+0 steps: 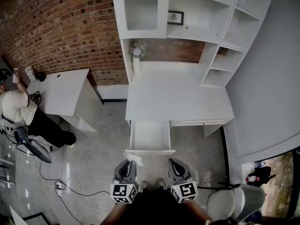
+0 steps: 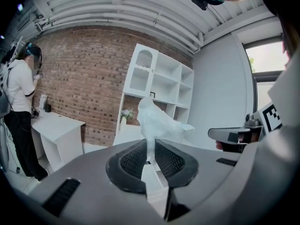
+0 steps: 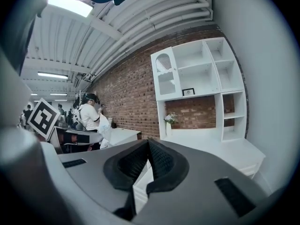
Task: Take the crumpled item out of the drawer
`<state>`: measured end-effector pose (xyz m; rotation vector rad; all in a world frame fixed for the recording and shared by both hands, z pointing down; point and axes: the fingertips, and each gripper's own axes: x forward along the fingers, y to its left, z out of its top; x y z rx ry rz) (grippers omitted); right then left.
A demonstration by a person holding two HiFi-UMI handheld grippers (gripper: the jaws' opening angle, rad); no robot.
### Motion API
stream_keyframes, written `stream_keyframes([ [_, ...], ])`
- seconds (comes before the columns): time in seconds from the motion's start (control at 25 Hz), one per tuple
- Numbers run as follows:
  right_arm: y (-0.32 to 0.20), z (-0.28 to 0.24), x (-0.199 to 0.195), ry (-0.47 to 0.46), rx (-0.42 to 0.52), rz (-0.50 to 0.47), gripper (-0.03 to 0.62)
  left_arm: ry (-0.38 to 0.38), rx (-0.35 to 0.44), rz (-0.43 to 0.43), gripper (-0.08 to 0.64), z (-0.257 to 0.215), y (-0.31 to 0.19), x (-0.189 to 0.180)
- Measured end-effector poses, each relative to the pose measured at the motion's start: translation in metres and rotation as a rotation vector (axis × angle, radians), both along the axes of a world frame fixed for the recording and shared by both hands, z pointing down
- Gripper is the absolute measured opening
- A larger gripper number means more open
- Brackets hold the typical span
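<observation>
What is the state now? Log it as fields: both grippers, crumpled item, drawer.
left gripper: shut on the crumpled white item, pinching its lower end
crumpled white item: held up, at the drawer's front edge in the head view
right gripper: shut, nothing between the jaws
drawer: pulled open from the white desk
person: at the side desk by the brick wall
</observation>
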<state>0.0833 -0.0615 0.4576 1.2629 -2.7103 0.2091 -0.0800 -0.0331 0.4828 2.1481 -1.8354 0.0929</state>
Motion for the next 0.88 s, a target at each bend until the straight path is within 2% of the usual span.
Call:
stream_keyframes([
  [0.4,-0.016,0.0,0.013,-0.016,-0.004,0.019,0.014,-0.015,0.0,0.001,0.066,-0.007,-0.004,0.015],
  [0.88,-0.016,-0.001,0.007,-0.017,0.021,-0.006,0.014,-0.019,-0.023,0.029,0.066,0.002,-0.006,0.024],
])
